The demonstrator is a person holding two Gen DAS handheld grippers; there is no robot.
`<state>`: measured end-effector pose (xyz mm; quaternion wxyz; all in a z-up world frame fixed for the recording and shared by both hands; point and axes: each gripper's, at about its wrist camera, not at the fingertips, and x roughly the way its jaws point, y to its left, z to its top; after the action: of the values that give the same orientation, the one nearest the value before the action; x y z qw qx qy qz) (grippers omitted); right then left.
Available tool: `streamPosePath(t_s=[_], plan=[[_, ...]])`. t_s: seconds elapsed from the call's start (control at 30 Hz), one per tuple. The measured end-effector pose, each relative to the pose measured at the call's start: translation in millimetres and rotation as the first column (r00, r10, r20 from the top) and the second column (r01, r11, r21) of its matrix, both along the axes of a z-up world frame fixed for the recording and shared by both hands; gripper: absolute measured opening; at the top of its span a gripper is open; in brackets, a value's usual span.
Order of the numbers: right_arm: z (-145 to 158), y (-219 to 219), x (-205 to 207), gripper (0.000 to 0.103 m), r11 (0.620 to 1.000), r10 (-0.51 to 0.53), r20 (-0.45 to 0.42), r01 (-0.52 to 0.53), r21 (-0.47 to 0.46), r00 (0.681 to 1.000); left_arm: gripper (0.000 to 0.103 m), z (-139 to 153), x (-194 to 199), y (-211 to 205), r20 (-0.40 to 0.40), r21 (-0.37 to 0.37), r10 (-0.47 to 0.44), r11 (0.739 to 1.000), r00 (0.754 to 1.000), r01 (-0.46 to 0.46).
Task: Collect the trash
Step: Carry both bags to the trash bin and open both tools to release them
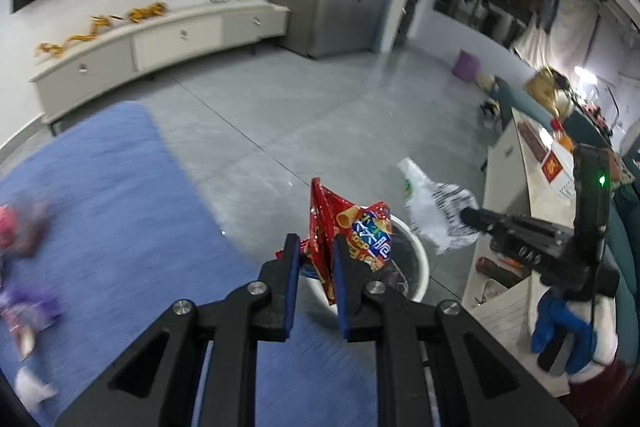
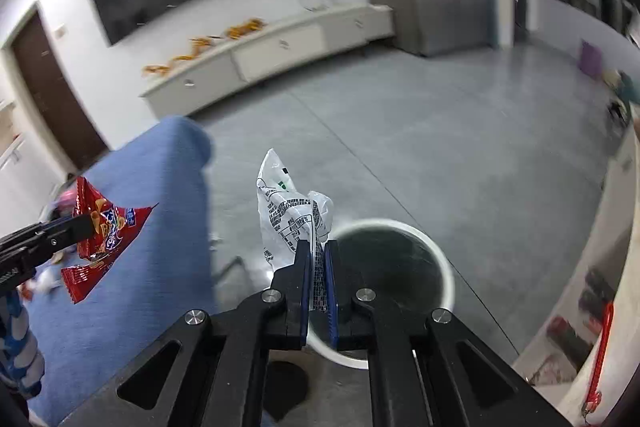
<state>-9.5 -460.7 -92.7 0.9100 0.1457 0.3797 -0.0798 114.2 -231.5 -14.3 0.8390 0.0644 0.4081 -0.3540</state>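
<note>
— Two wrappers are up in the air, one per gripper. What lies furthest left?

— A blue rug (image 1: 120,211) with blurred litter on it: a pink packet (image 1: 16,227), a purple packet (image 1: 32,303) and a white scrap (image 1: 32,387) near its left edge.

— And the left gripper (image 1: 316,247)?

— Its blue-padded fingers (image 1: 291,267) pinch a red snack bag (image 1: 348,227) by the lower part; the bag stands up above the fingertips, directly over the near rim of the white bin (image 1: 420,255).

— Where is that bin in the right view?

— The bin (image 2: 448,283) sits on the grey floor (image 2: 400,131), just beyond and right of the right gripper (image 2: 318,251), dark inside.

— What does the right gripper carry?

— A crumpled white wrapper (image 2: 288,215) with black print, clamped between closed fingers and rising above them, beside the bin's left rim. From the left camera the same wrapper (image 1: 432,211) hangs off the right gripper (image 1: 470,217), above the bin's far right edge.

— Anything further right?

— A white worktop (image 1: 516,163), with a red-and-white box (image 1: 554,167).
</note>
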Motion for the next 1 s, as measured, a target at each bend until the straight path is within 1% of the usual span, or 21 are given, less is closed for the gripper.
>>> streamPosePath(t_s=[0.1, 0.17, 0.2, 0.37, 0.4, 0.43, 0.47, 0.5, 0.53, 0.57, 0.6, 0.63, 0.77, 0.87, 1.0], plan=[[-17, -24, 8, 0.007, 0.998, -0.053, -0.037, 0.054, 0.022, 0.998, 0.015, -18, 17, -45, -0.035, 0.027, -0.030, 0.999, 0.999, 0.031], [-31, -36, 18, 0.008, 0.995, -0.083, -0.064, 0.086, 0.040, 0.994, 0.015, -31, 24, -67, -0.058, 0.042, -0.041, 0.998, 0.997, 0.044], [-36, -40, 16, 0.008, 0.994, -0.092, -0.071, 0.096, 0.046, 0.993, 0.015, -38, 31, -82, -0.068, 0.051, -0.047, 0.997, 0.997, 0.050], [-63, -58, 32, 0.010, 0.986, -0.136, -0.118, 0.145, 0.077, 0.984, 0.016, -70, 49, -121, -0.138, 0.066, -0.061, 0.995, 0.989, 0.071], [-68, -63, 35, 0.012, 0.984, -0.144, -0.127, 0.155, 0.084, 0.981, 0.016, -77, 52, -126, -0.154, 0.069, -0.064, 0.995, 0.986, 0.075], [-73, -68, 36, 0.021, 0.982, -0.158, -0.137, 0.170, 0.084, 0.978, 0.016, -83, 54, -133, -0.170, 0.068, -0.067, 0.994, 0.983, 0.080], [-76, -71, 36, 0.033, 0.980, -0.171, -0.145, 0.184, 0.079, 0.975, 0.017, -88, 58, -137, -0.191, 0.063, -0.072, 0.994, 0.979, 0.085], [-78, -72, 37, 0.037, 0.977, -0.185, -0.150, 0.197, 0.075, 0.971, 0.023, -94, 62, -141, -0.217, 0.058, -0.075, 0.994, 0.973, 0.090], [-80, -74, 37, 0.039, 0.976, -0.193, -0.153, 0.206, 0.076, 0.969, 0.033, -98, 65, -144, -0.233, 0.049, -0.073, 0.995, 0.970, 0.087], [-81, -76, 37, 0.039, 0.973, -0.202, -0.157, 0.216, 0.077, 0.967, 0.038, -99, 67, -144, -0.235, 0.044, -0.070, 0.996, 0.969, 0.082], [-82, -78, 36, 0.039, 0.972, -0.209, -0.159, 0.223, 0.074, 0.965, 0.046, -101, 68, -144, -0.229, 0.041, -0.062, 0.996, 0.971, 0.073], [-81, -78, 36, 0.039, 0.971, -0.215, -0.159, 0.228, 0.069, 0.964, 0.052, -101, 69, -144, -0.222, 0.040, -0.055, 0.997, 0.974, 0.065], [-72, -72, 33, 0.039, 0.973, -0.222, -0.149, 0.228, 0.027, 0.964, 0.052, -97, 66, -139, -0.202, 0.034, -0.050, 0.998, 0.978, 0.058], [-66, -67, 30, 0.040, 0.975, -0.221, -0.135, 0.223, -0.004, 0.966, 0.052, -88, 62, -131, -0.183, 0.021, -0.043, 0.999, 0.982, 0.048], [-47, -50, 22, 0.042, 0.977, -0.211, -0.095, 0.207, -0.047, 0.973, 0.052, -71, 50, -119, -0.129, 0.010, -0.026, 1.000, 0.991, 0.027]])
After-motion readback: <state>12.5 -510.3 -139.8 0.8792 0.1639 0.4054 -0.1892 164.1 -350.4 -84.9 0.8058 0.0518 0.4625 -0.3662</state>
